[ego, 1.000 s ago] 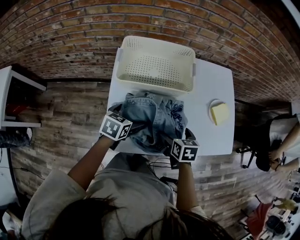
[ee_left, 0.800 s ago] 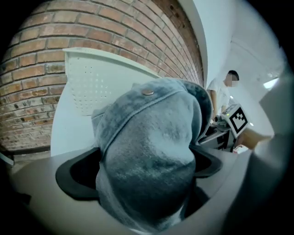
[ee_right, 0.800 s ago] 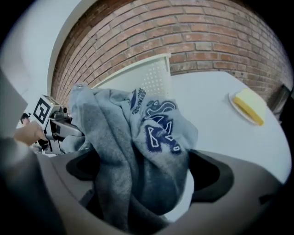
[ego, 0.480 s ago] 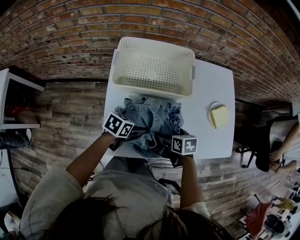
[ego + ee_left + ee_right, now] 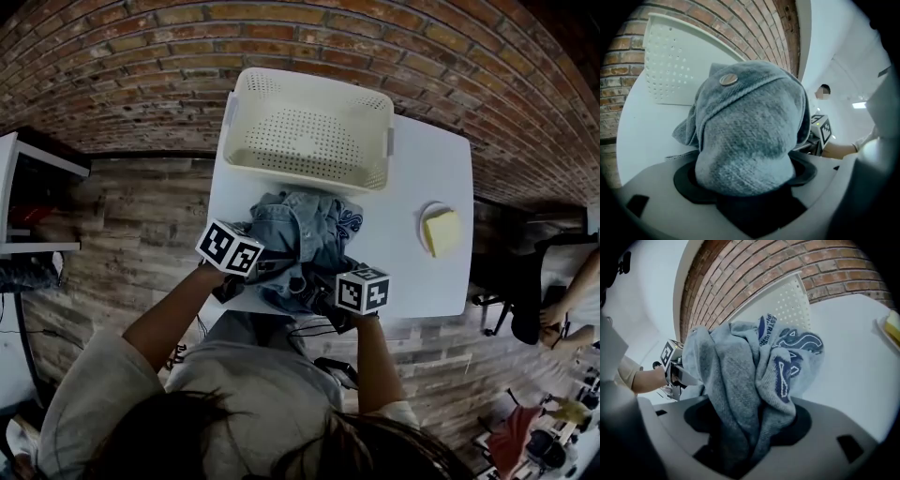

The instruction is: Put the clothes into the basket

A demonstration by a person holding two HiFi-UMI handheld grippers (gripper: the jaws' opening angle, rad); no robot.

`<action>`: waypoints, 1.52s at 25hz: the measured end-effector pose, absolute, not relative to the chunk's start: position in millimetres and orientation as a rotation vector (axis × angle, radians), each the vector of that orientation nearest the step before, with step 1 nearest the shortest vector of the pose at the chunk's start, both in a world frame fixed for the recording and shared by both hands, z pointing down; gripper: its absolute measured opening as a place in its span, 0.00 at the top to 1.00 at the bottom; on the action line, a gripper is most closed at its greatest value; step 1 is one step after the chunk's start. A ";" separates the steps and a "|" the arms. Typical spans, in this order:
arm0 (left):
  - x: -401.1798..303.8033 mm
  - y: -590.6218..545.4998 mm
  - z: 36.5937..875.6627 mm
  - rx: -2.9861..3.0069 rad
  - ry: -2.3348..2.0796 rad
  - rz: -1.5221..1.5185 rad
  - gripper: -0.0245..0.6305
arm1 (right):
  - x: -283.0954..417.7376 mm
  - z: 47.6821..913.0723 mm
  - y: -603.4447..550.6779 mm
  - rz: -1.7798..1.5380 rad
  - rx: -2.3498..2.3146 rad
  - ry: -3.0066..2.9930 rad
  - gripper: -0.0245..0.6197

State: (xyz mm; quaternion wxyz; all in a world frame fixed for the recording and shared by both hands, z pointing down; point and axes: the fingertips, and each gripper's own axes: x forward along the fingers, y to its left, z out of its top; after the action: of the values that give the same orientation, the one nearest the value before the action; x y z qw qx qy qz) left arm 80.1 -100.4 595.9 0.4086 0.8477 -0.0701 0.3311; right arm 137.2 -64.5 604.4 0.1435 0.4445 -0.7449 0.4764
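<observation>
On the white table (image 5: 441, 169): one denim garment (image 5: 305, 230) was seen bunched just in front of the basket (image 5: 309, 176), its far edge near the basket's front wall.
Basket: nothing was seen inside it, so no clothing had been put in yet.
Done so far: the garment's near edge was gathered at two points (a lift was judged to be the step in hand).
Left to do: the garment was judged to need raising, carrying over the front wall and releasing.
Left gripper (image 5: 745, 176): its jaws were closing, with a thick fold of denim pressed between them.
Right gripper (image 5: 745, 427): its jaws were closing on a printed fold, and the gap was filled by cloth.
Forearms (image 5: 173, 323): both were stretched forward and low, converging on the near table edge.
</observation>
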 end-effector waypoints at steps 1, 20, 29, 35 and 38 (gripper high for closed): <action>80.0 -97.0 592.5 2.133 -0.162 0.819 0.34 | 134.4 601.4 -62.6 1.365 1.281 -2.158 0.52; 75.4 -97.5 426.6 2.474 -0.317 0.517 0.36 | 132.2 436.4 -72.2 0.835 1.394 -2.342 0.54; 85.1 -162.6 355.3 2.674 -0.411 0.408 0.36 | 144.5 365.6 -141.1 0.546 1.435 -2.422 0.54; 104.4 -231.0 314.4 2.809 -0.485 0.305 0.36 | 166.2 324.1 -212.0 0.323 1.475 -2.455 0.54; 117.3 -266.3 310.5 2.843 -0.521 0.248 0.36 | 180.5 319.0 -248.1 0.230 1.503 -2.444 0.54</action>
State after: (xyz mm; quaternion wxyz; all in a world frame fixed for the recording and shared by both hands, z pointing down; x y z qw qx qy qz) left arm 117.3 -266.3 310.5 0.1201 0.9729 -0.1784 0.0849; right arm 180.5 -248.1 319.0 0.1312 0.5177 -0.8417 0.0791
